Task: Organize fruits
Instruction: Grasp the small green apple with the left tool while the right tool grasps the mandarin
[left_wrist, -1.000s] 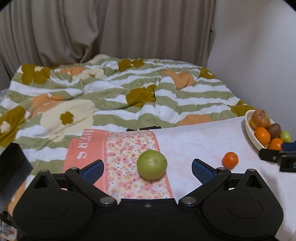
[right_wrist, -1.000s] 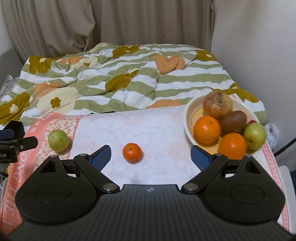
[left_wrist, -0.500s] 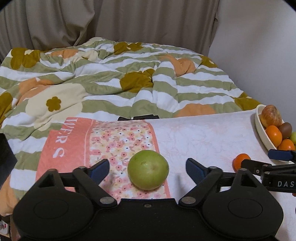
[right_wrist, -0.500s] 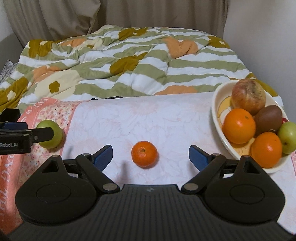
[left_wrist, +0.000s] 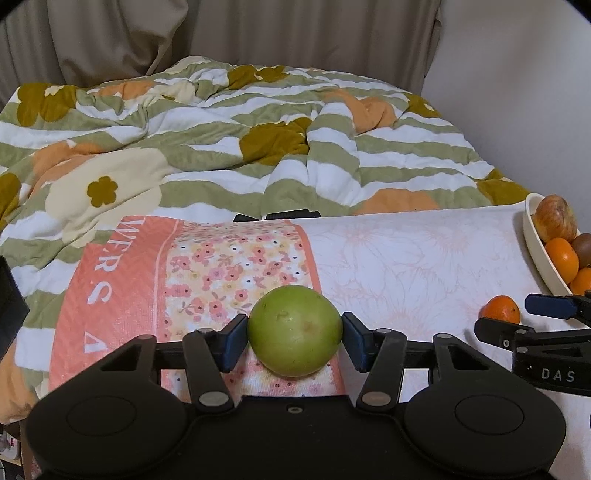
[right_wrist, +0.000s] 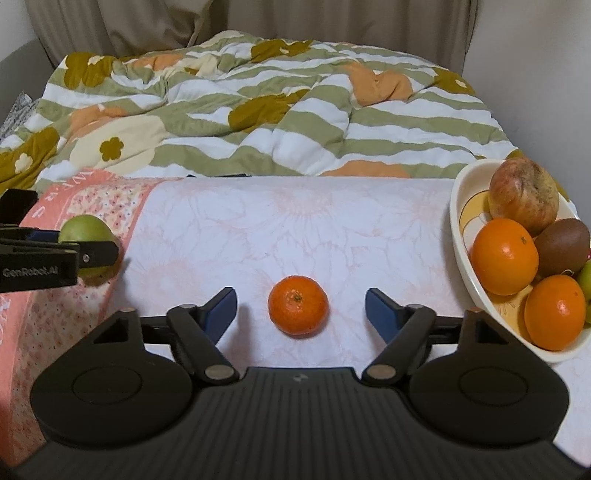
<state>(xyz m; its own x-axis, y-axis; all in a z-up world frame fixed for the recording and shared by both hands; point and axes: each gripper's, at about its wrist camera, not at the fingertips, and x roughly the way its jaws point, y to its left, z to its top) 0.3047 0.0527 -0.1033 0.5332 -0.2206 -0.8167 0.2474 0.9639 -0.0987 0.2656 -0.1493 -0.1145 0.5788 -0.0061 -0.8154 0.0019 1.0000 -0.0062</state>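
A green apple (left_wrist: 294, 329) rests on the floral cloth, and my left gripper (left_wrist: 294, 336) has both blue pads against its sides. The apple also shows at the left of the right wrist view (right_wrist: 86, 238), between the left gripper's fingers. A small tangerine (right_wrist: 298, 310) lies on the white cloth between the spread fingers of my right gripper (right_wrist: 300, 314), which is open and not touching it. The tangerine also shows in the left wrist view (left_wrist: 500, 309). A cream bowl (right_wrist: 461, 236) at the right holds a reddish apple (right_wrist: 523, 195), two oranges, a kiwi and a green fruit.
A rumpled striped flower blanket (right_wrist: 258, 103) covers the bed behind the table. Curtains and a plain wall stand at the back. A dark object (left_wrist: 9, 306) sits at the left edge. White cloth (right_wrist: 295, 229) lies between the fruits and the bowl.
The left gripper moved forward to the green apple and shut onto it. The right gripper moved forward so the tangerine now lies between its open fingers.
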